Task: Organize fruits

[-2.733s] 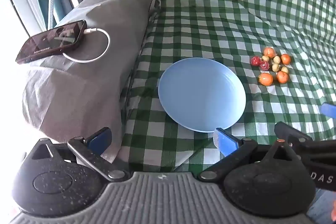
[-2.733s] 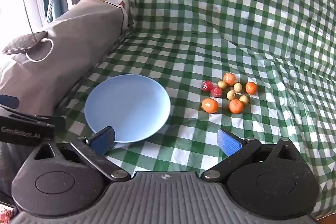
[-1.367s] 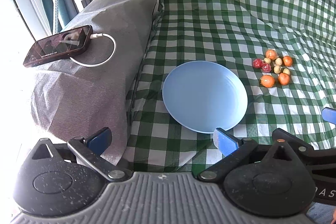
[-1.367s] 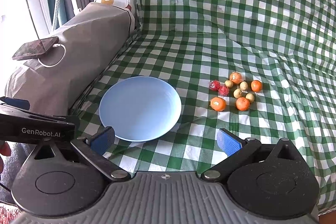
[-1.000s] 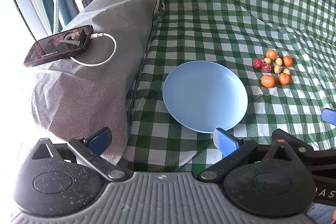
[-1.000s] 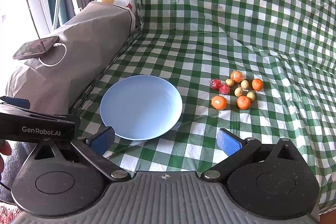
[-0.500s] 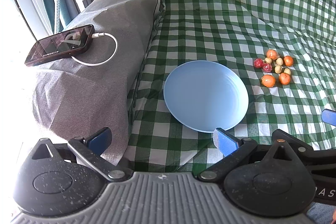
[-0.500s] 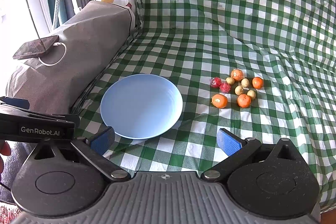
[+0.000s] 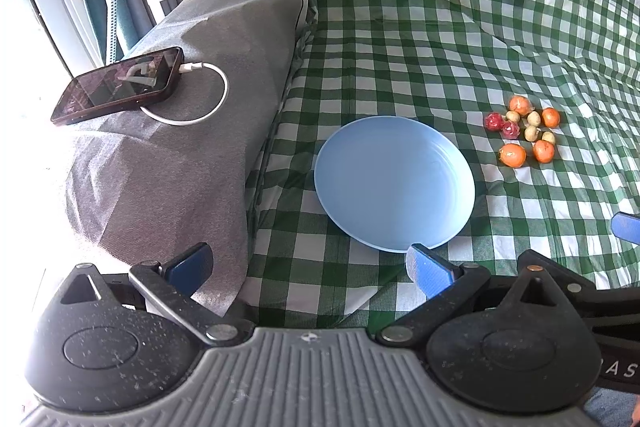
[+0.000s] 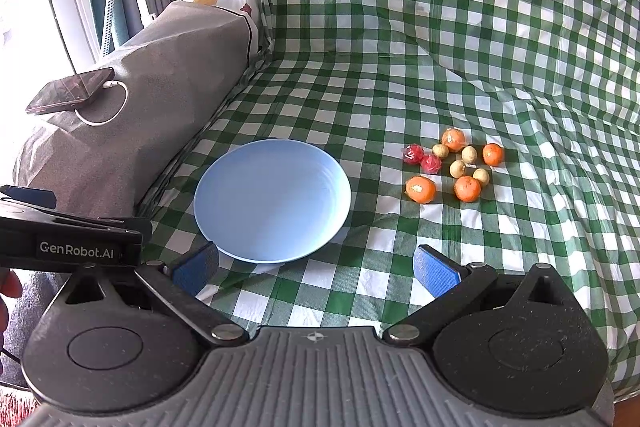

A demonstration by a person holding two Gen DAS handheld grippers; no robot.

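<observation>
10 small fruits (image 10: 452, 167) lie in a loose cluster on the green checked cloth (image 10: 400, 67), to the right of the blue plate (image 10: 272, 201) and apart from its rim. We count 4 orange ones, 2 red ones in shiny wrap and 4 pale yellowish ones; several touch or nearly touch a neighbour. The plate holds nothing, so we judge the sorting not yet begun.

Both hand-held tools are released. We see the right gripper (image 10: 316, 269) with its blue pads spread wide and nothing between them, low over the cloth at the near edge of the plate. We see the left gripper (image 9: 310, 265) likewise spread and unloaded, near the grey covered armrest (image 9: 180, 131), on which a phone (image 9: 120, 85) rests with a white cable plugged in.

Handling assessment: we judge the fruits light, round and inclined to roll on the soft cloth. The orange ones appear film-wrapped and the red ones crinkly, so pads may slip; the pale ones are smallest and easiest to knock aside. We recommend taking 1 at a time, from the outer edge of the cluster, pads closing across the widest part with gentle pressure. The nearest orange fruit (image 10: 421, 189) stands clearest of the others and offers the safest first hold.
</observation>
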